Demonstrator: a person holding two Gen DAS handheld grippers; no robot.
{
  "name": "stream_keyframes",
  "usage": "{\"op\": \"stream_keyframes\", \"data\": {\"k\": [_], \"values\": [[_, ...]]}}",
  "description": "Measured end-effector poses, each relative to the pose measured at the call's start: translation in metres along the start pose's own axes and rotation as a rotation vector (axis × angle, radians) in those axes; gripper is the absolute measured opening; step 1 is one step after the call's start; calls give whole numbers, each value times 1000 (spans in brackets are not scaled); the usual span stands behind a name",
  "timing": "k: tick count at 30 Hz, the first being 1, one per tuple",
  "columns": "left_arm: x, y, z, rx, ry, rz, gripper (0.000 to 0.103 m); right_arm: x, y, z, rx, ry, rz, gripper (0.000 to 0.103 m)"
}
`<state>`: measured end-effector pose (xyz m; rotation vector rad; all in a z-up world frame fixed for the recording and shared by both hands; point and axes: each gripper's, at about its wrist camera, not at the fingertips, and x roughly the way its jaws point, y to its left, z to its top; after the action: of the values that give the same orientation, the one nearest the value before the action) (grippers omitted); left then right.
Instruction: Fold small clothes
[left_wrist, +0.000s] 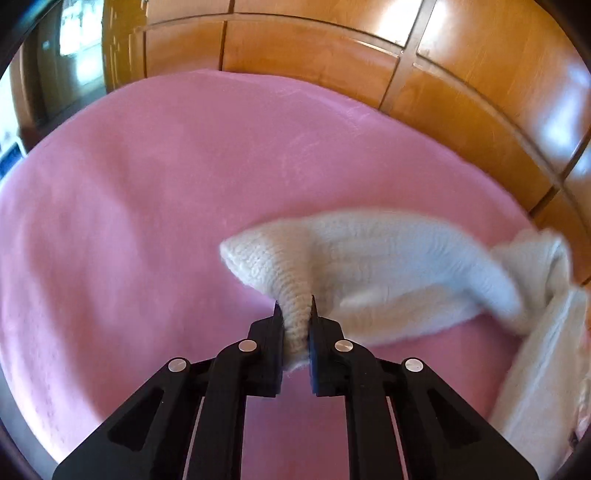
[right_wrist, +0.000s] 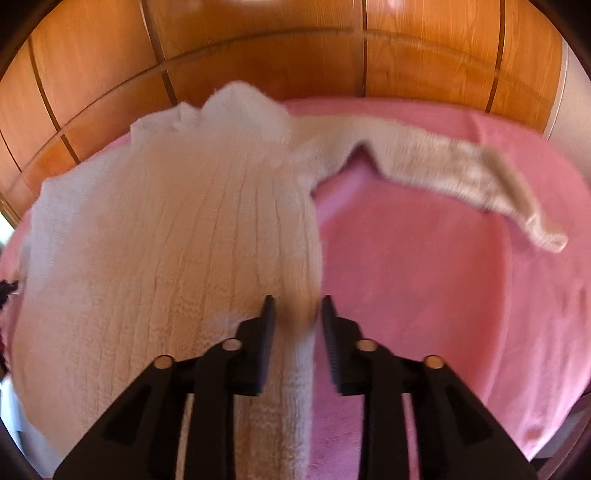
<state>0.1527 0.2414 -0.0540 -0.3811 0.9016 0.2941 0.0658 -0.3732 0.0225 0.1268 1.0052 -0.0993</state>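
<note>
A small cream knitted sweater (right_wrist: 177, 229) lies on a pink blanket (right_wrist: 424, 295). In the left wrist view my left gripper (left_wrist: 294, 308) is shut on the cuff end of one sleeve (left_wrist: 369, 254) and holds it lifted above the blanket (left_wrist: 129, 221). In the right wrist view my right gripper (right_wrist: 295, 306) is open, its jaws straddling the sweater's right side edge near the hem. The other sleeve (right_wrist: 443, 177) stretches out to the right, blurred.
A wooden panelled wardrobe (left_wrist: 332, 55) stands right behind the bed; it also fills the back of the right wrist view (right_wrist: 258, 48). The pink blanket spreads wide to the left in the left wrist view.
</note>
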Motion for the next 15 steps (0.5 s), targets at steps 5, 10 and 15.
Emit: {"op": "stream_keyframes", "data": {"k": [5,10,15], "values": [[-24,18,63,34,-139,110,9,-21,30,2,-86,-72,-11,48],[-48,51,128,1,-231,260,9,-10,81,-7,-179,-60,71,47],[-48,71,169,-24,-248,364,9,18,111,-18,-215,-14,79,50]]}}
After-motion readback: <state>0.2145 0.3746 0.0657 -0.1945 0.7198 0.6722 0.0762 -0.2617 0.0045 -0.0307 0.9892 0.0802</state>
